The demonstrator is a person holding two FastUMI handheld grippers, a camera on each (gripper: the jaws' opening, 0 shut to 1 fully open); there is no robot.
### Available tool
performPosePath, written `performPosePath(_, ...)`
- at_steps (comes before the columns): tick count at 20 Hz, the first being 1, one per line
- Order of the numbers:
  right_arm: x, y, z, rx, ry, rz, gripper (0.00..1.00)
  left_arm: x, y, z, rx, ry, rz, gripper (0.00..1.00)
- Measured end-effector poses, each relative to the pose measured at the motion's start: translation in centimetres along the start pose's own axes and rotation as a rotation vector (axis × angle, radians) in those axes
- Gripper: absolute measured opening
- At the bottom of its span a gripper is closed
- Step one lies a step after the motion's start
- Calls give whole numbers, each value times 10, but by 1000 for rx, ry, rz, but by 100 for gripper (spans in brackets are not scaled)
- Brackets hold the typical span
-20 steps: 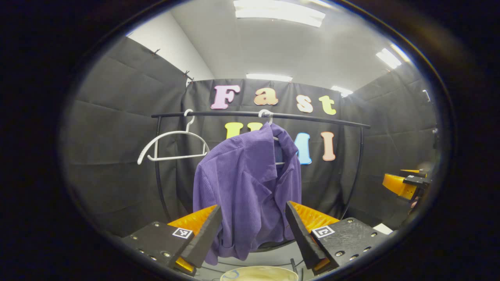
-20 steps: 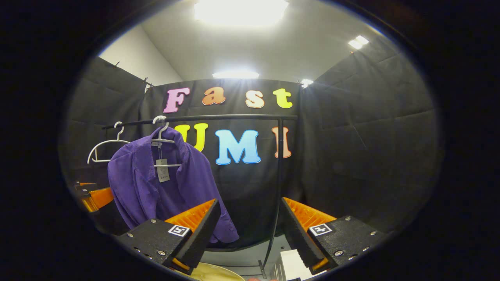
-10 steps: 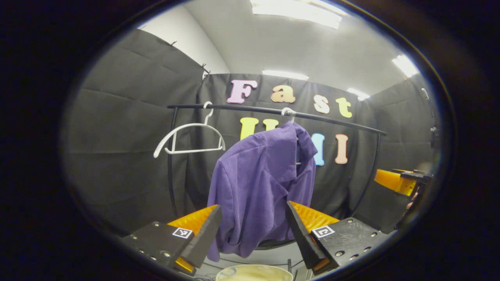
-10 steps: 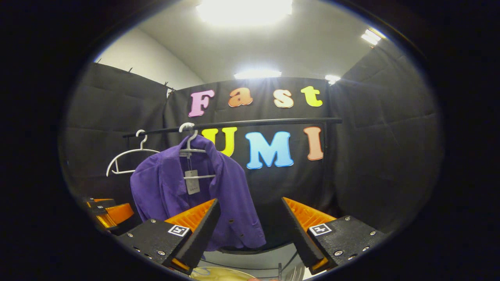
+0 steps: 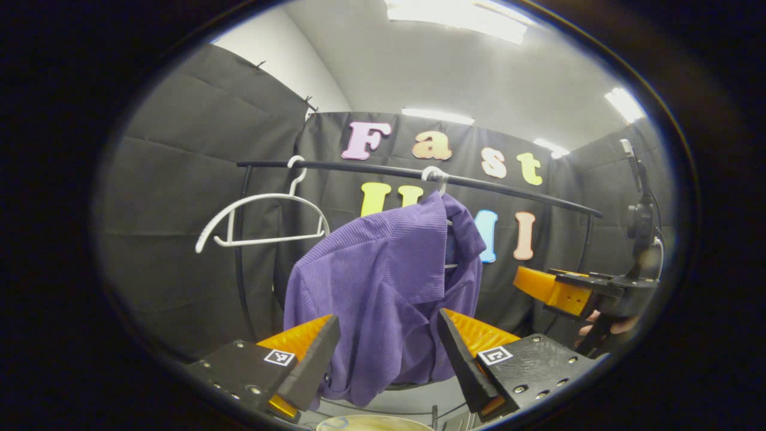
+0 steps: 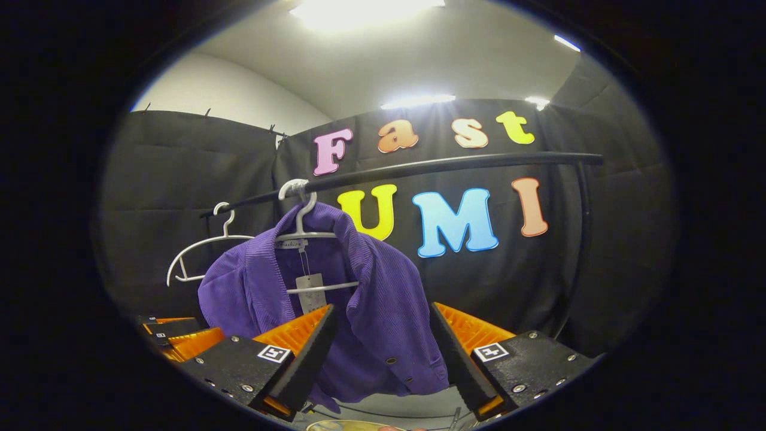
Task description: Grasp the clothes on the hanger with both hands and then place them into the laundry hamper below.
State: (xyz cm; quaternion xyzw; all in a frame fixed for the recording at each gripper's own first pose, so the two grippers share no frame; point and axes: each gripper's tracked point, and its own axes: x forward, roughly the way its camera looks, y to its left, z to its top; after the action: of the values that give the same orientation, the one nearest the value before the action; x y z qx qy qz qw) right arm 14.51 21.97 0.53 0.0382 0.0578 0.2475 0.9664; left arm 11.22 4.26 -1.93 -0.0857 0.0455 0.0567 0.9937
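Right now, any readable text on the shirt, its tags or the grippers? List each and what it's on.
The neck label inside the purple shirt collar: small script, too blurred to read.
The paper tag hanging below it: print too small to read.
The square markers on the right gripper and the left gripper: black-and-white patterns, no words.
Nothing legible on any of them.
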Motion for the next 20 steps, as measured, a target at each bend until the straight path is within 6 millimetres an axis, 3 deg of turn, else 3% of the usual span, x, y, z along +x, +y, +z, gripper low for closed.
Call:
performPosePath(5,45,2,-16,-5,47,74,95,48,-4,-10,-20,14,86,94)
performPosePath(6,52,4,-17,-4,51,91,95,55,-6,-10,-25,15,93,99)
performPosePath(10,80,6,-22,-12,68,149,94,86,-6,-17,5,26,150,94)
performPosePath(20,116,6,-48,-19,109,206,95,131,19,-13,13,-23,337,99)
